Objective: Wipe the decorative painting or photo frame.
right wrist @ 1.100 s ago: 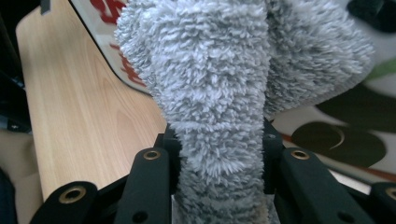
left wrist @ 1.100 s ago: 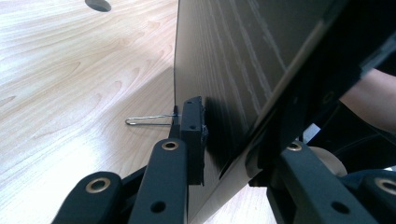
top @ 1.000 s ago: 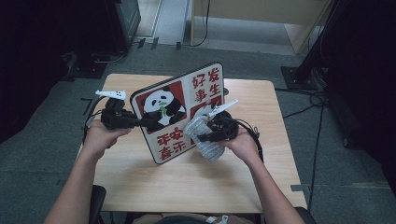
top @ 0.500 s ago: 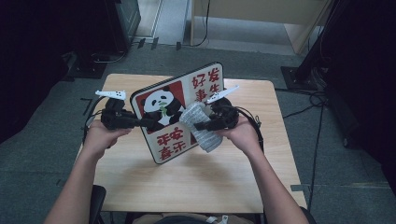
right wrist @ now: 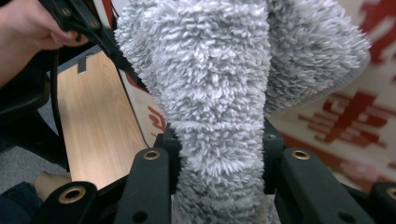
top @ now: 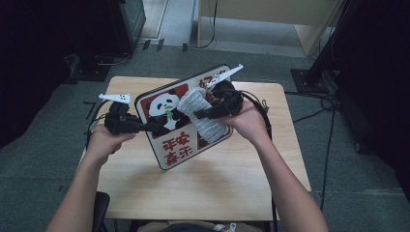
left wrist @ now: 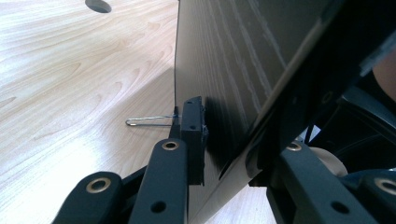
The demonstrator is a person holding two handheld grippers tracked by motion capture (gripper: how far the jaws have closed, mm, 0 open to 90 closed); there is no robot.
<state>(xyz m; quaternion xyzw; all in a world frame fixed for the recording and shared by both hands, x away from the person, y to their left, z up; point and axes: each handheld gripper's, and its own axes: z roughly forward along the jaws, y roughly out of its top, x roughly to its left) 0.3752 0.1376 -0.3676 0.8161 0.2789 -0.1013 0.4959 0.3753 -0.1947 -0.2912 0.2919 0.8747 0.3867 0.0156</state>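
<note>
I have the left gripper (top: 153,126) closed on the left edge of the rectangular panda sign board with red and white panels (top: 180,141); in the left gripper view its fingers (left wrist: 192,135) pinch the board's thin edge, one pad flat against the wood-grain back. The board is tilted up above the light wooden table (top: 203,188), its printed face toward me. My right gripper (top: 199,114) is clamped on a grey shaggy microfibre cloth (top: 200,113), the fingers (right wrist: 154,172) squeezing a thick fold of it. The cloth lies against the board's face, just right of the panda picture, hanging down over the print.
</note>
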